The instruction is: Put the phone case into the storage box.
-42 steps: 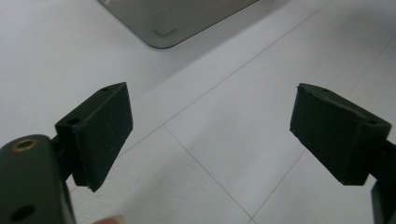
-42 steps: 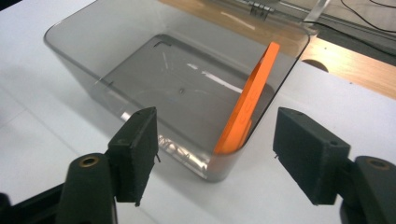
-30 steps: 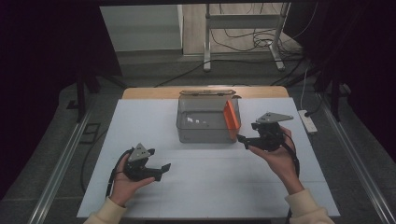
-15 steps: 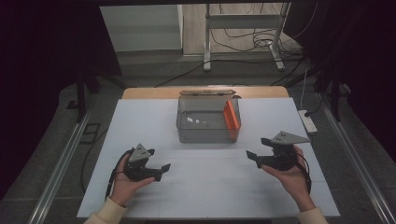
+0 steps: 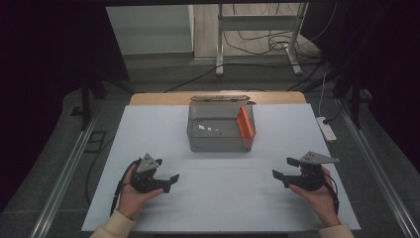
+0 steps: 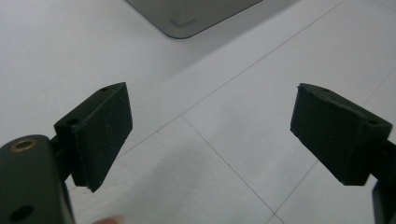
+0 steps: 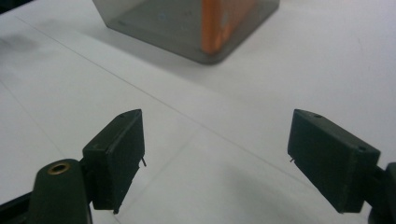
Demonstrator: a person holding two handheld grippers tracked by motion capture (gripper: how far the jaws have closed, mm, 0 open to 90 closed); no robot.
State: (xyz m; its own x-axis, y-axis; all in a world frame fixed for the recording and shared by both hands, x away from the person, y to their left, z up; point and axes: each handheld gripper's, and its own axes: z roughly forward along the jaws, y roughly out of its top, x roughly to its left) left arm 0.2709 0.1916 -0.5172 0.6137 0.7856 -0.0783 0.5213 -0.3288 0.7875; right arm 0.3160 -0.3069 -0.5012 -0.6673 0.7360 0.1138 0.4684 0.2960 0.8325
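Observation:
A grey see-through box [image 5: 220, 130] stands at the middle back of the white table [image 5: 223, 208]. An orange flat piece [image 5: 244, 122] leans upright inside its right end. In the left gripper view, my left gripper [image 6: 215, 126] is open with bare table between its jaws, and a corner of the box [image 6: 187, 16] lies ahead. My right gripper [image 7: 217, 149] is also open and holds nothing; the box [image 7: 163, 23] with the orange piece [image 7: 224, 18] sits beyond it. From above, the left gripper [image 5: 170, 182] rests front left and the right gripper [image 5: 278, 179] front right, both well short of the box.
A brown flat lid or board [image 5: 220, 98] lies behind the box at the table's far edge. A white power strip [image 5: 327, 129] sits off the right edge. Metal rails [image 5: 67, 178] run along both sides. Bare white surface lies between the grippers.
My right gripper has drawn back from beside the box's right end toward the front right of the table. The left gripper has stayed in place.

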